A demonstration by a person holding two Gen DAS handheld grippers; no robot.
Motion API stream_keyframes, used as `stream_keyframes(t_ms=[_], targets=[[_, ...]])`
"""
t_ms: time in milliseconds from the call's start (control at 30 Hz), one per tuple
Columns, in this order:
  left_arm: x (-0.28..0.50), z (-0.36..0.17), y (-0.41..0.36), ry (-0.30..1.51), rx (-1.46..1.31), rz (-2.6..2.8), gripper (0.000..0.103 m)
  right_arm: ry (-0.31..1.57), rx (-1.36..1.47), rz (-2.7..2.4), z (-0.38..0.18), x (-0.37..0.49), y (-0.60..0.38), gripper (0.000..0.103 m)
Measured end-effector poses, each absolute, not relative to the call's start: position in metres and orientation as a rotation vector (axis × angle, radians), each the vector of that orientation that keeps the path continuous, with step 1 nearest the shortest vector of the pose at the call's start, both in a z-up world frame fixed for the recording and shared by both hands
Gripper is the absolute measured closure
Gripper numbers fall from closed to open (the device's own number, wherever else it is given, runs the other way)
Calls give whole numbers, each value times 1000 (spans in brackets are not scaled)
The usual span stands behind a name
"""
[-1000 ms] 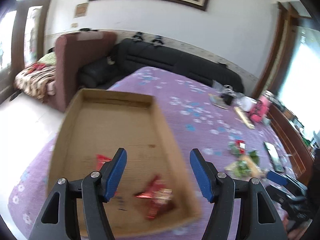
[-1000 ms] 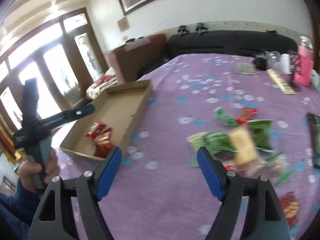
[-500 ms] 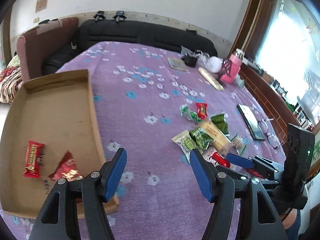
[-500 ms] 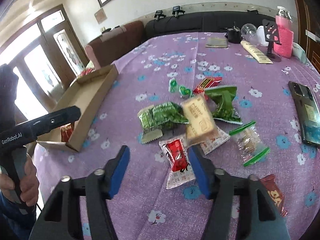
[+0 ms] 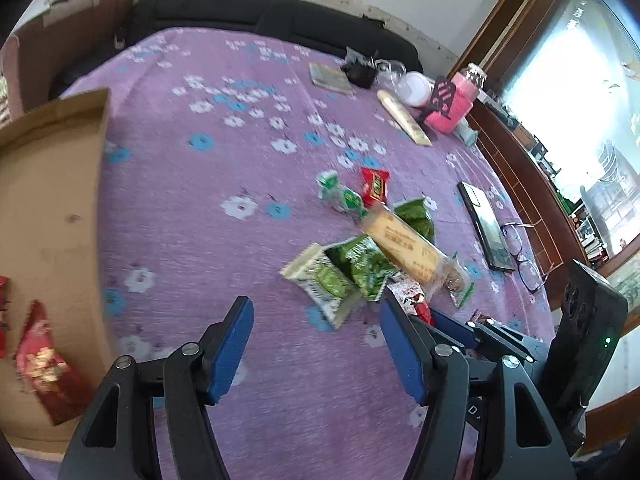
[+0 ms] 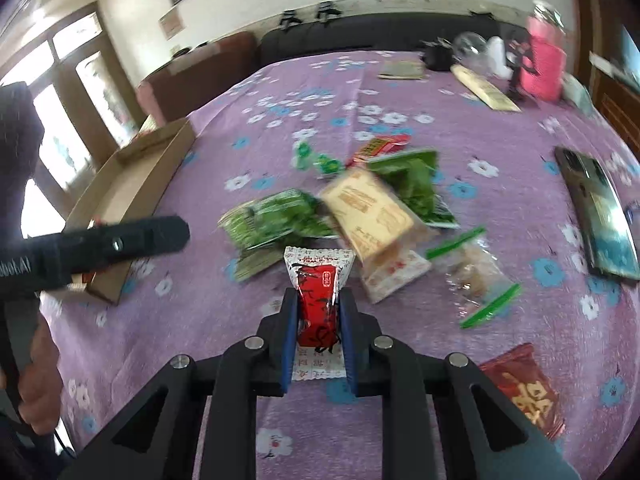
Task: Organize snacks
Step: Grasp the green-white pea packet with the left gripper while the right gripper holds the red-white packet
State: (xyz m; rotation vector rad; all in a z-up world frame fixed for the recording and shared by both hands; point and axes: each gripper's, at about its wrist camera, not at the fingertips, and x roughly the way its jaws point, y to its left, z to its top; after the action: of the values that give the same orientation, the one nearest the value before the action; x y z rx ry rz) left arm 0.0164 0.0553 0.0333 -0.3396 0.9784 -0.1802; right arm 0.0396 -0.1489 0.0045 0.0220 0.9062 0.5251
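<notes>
Both blue pads (image 6: 347, 326) of the right gripper (image 6: 318, 324) are closing on the red-and-white snack packet (image 6: 319, 304), nearest of the snack pile (image 6: 360, 216). The left gripper (image 5: 316, 344) hangs spread and empty between that pile and the cardboard tray (image 5: 48, 216).

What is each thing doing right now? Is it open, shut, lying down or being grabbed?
Right hand-held gripper: jaws closing, pads on the red-and-white snack packet.
Left hand-held gripper: open, nothing between its jaws.
Red-and-white snack packet: flat on the cloth, pinched.
Brown cardboard tray: open-topped, red packets inside.
Clear zip bag with green seal: lying flat.
Black phone: lying flat.
</notes>
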Motion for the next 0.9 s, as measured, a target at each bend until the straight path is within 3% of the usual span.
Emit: stream_keyframes(t_ms=[167,300,833,900], targets=[[37,22,39,1009,-337,-167,35,912,71,499,4,45,-159,85],[50,16,30,1009,-280,-149,56,912,81,497,3,46,-160,85],[42,9,32,957,-241,-231,56,908,68,518,2,44,-156,85],[40,9,35,950,-263,-234,62,907,69,518,3,43,-156,85]])
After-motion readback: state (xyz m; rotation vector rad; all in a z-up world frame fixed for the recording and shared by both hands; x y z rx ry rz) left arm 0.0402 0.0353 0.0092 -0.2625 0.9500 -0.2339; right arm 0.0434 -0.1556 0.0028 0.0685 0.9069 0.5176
